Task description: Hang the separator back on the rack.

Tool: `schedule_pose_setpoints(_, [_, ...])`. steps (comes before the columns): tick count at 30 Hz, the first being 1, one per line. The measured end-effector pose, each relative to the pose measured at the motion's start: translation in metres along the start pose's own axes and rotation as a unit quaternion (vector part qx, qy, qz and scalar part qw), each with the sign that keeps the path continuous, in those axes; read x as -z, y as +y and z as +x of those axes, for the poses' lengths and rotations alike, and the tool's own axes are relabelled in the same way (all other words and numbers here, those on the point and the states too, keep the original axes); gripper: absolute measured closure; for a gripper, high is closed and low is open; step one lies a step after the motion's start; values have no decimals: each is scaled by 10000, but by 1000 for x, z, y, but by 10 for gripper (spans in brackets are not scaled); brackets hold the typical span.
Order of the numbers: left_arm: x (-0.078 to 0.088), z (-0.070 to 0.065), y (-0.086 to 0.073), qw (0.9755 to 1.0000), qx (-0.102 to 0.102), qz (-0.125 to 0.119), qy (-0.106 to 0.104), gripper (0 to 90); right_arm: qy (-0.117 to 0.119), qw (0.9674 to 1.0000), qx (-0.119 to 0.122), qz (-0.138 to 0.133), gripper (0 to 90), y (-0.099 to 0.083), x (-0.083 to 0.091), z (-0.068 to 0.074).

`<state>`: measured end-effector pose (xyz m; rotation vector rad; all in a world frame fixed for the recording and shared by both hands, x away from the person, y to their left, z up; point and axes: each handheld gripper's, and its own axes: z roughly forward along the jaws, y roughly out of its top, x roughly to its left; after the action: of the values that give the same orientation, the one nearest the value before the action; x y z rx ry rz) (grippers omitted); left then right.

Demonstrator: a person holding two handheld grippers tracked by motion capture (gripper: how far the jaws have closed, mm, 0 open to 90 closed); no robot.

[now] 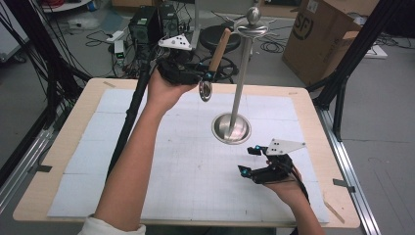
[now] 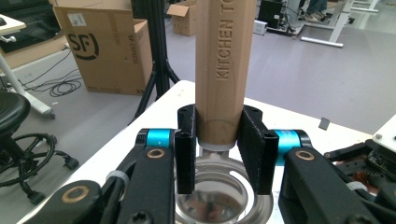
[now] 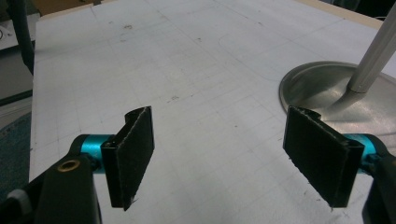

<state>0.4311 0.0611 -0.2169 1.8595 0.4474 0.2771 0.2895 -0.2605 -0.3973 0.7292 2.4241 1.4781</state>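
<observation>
A: Wooden-handled utensil (image 1: 218, 51) was in the left gripper (image 1: 203, 77), yes? Where was it exactly?

B: Yes. It was lifted above the far part of the table (image 1: 68, 122), near the metal stand (image 1: 241, 78). The handle pointed up and a little to the right, and the metal end hung down under the jaws.

A: How were the jaws of that gripper?

B: In the left gripper view the two black pads (image 2: 186, 156) pressed on both sides of the handle (image 2: 224, 70), near its lower end, so they were closed as far as the wood allowed. The letters "KITCHEN" were cut in the wood.

A: And the right gripper (image 1: 250, 161)?

B: It was low over the white mat (image 1: 147, 161), near the round base (image 1: 231, 129) of the stand. Its jaws stood wide apart with nothing between them. In the right gripper view I saw only mat (image 3: 187, 70) between the pads (image 3: 135, 154), and the base (image 3: 317, 88) was just behind the right pad.

A: What was not clear?

B: The top of the handle was cut off in the left gripper view. The metal end (image 2: 219, 196) was partly hidden by the jaws, so I could not tell its full shape; it looked like a ring or a small bowl. In the high view it was too small to say. Whether the utensil touched the stand, I could not tell. A cardboard box (image 1: 325, 36) stood on the floor behind.
</observation>
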Motion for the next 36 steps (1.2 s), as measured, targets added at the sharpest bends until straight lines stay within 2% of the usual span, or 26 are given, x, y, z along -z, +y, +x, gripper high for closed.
schedule_pose_setpoints(10, [-5,2,7,9999,-56,128,22,688,15,10000,6,7,241,0,-1,0])
schedule_pose_setpoints(31, [-16,4,8,9998,11,207,-16,678,18,10000,-5,-14,241,-1,0,0])
schedule_pose_setpoints(32, [-17,4,8,9998,59,179,27,654,23,10000,-5,-18,241,-1,0,0])
schedule_pose_setpoints(34, [-18,3,7,9997,38,174,151,551,16,10000,11,-27,241,0,0,0])
schedule_pose_setpoints(36, [-19,4,6,9993,148,243,256,491,29,10000,13,-14,241,0,0,0])
